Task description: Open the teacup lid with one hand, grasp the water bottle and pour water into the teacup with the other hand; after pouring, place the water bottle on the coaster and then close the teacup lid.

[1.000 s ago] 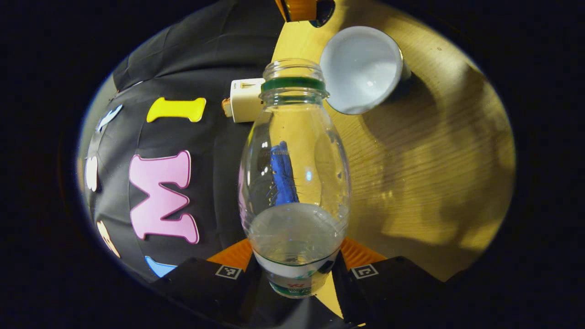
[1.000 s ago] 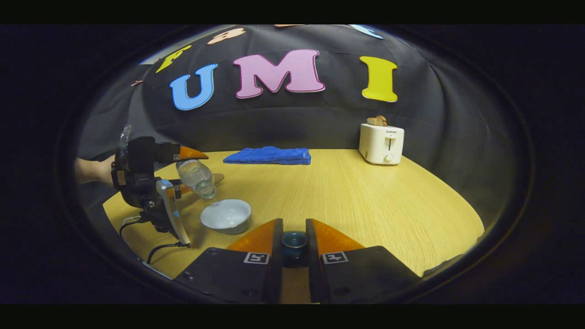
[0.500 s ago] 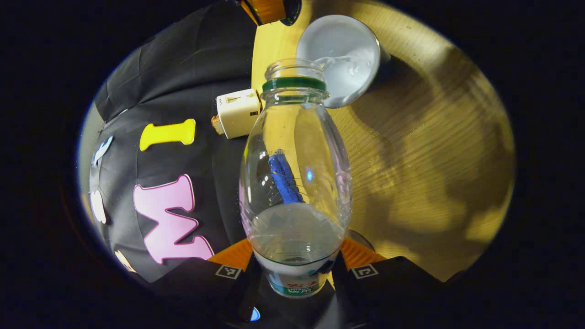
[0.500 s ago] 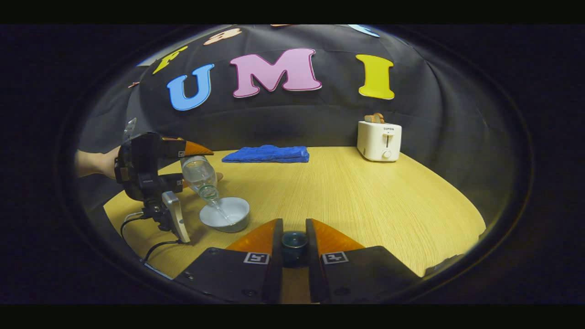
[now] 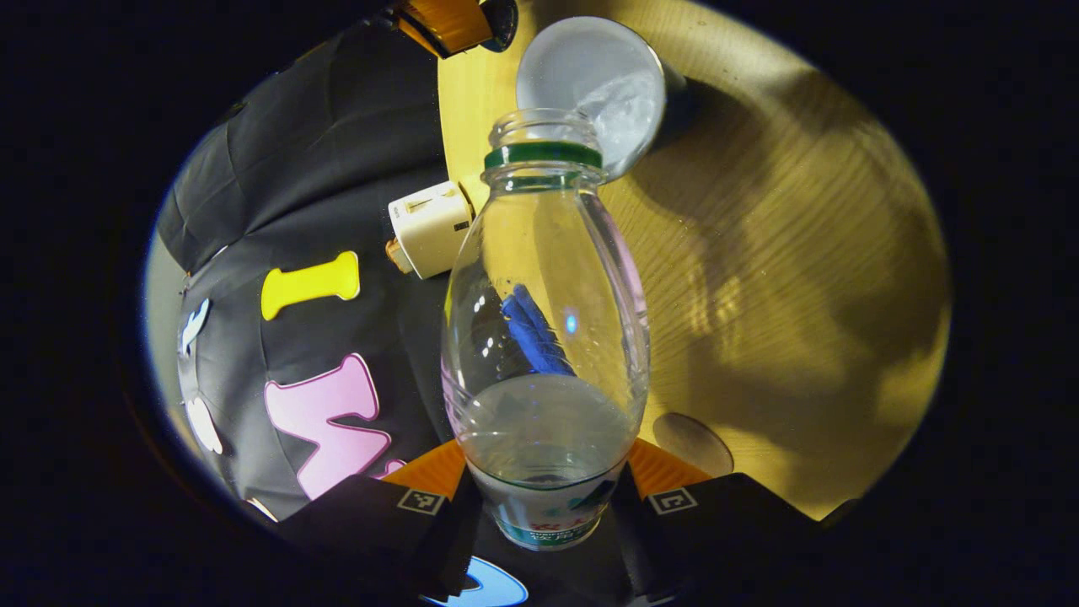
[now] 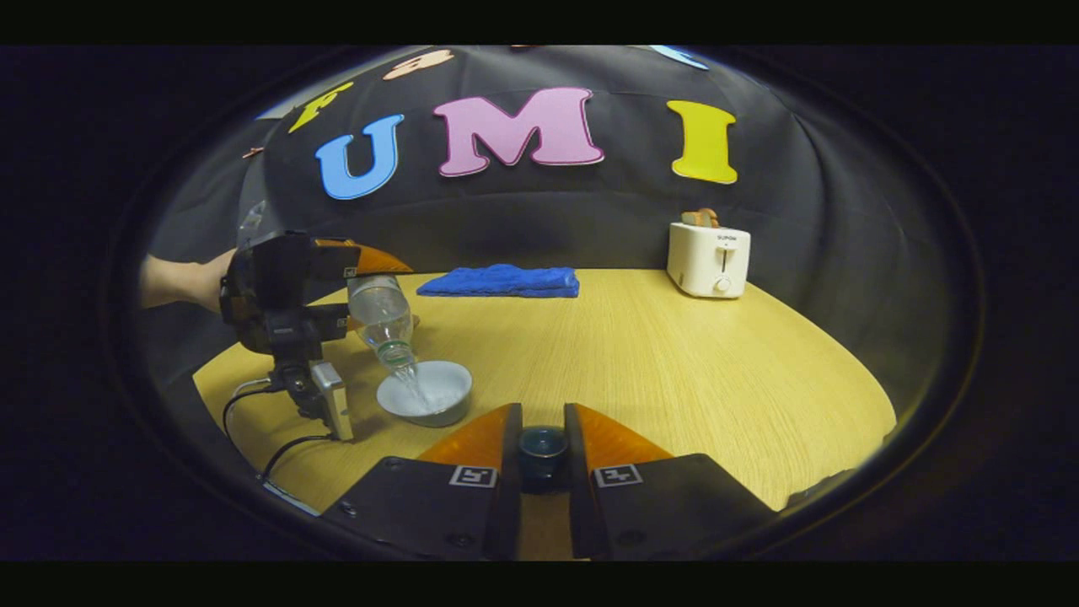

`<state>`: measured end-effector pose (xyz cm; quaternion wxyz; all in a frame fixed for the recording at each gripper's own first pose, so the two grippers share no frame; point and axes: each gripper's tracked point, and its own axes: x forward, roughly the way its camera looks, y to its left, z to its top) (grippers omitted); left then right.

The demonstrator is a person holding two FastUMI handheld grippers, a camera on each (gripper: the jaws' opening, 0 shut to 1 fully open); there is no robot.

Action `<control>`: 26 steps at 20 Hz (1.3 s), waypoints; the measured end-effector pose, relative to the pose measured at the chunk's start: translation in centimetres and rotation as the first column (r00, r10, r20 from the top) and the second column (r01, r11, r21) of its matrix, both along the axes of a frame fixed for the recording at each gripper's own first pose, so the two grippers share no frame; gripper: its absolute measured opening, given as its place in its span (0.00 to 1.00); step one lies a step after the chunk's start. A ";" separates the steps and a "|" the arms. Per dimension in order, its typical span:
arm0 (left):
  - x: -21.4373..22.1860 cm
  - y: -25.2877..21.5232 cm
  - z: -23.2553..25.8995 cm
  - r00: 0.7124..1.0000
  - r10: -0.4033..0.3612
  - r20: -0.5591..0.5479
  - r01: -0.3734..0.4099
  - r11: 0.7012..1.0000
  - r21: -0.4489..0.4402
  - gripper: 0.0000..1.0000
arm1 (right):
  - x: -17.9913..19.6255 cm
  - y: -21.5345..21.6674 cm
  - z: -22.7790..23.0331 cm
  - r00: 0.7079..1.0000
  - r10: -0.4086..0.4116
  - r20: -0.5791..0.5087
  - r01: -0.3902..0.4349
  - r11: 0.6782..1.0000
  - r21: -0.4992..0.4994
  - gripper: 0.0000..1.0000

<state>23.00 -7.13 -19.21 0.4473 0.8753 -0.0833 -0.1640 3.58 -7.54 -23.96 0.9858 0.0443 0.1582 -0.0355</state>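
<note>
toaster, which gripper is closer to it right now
Right. The right gripper, shut on the teacup lid, sits mid-table, with the toaster ahead to its right. The left gripper pours the water bottle at the table's far left.

Left gripper (image 6: 371,291): black blocky housing; a flat pale silver block hangs beneath it, and black cables trail from its underside. A bare hand (image 6: 202,282) is behind the housing, no sleeve in sight. In the left gripper view, black finger mounts each carry a small square black-and-white marker.

Right gripper (image 6: 542,447): wedge-shaped fingers on black angular mounts, one square marker per mount, round screw heads on the left mount.
</note>
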 end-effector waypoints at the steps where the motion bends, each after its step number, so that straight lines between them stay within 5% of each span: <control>1: 0.1 0.0 0.4 1.000 -0.010 0.007 0.010 1.000 0.020 0.72 | 0.0 0.1 0.0 1.000 0.002 -0.001 -0.002 1.000 0.001 0.27; 15: 0.7 -2.2 3.6 0.991 -0.124 0.052 0.109 0.968 0.225 0.72 | -0.2 0.8 0.8 1.000 0.010 0.010 -0.010 1.000 0.009 0.27; 26: 0.5 -4.8 4.4 0.973 -0.225 0.053 0.199 0.932 0.304 0.73 | -0.1 0.9 0.9 1.000 0.011 0.007 -0.011 1.000 0.006 0.27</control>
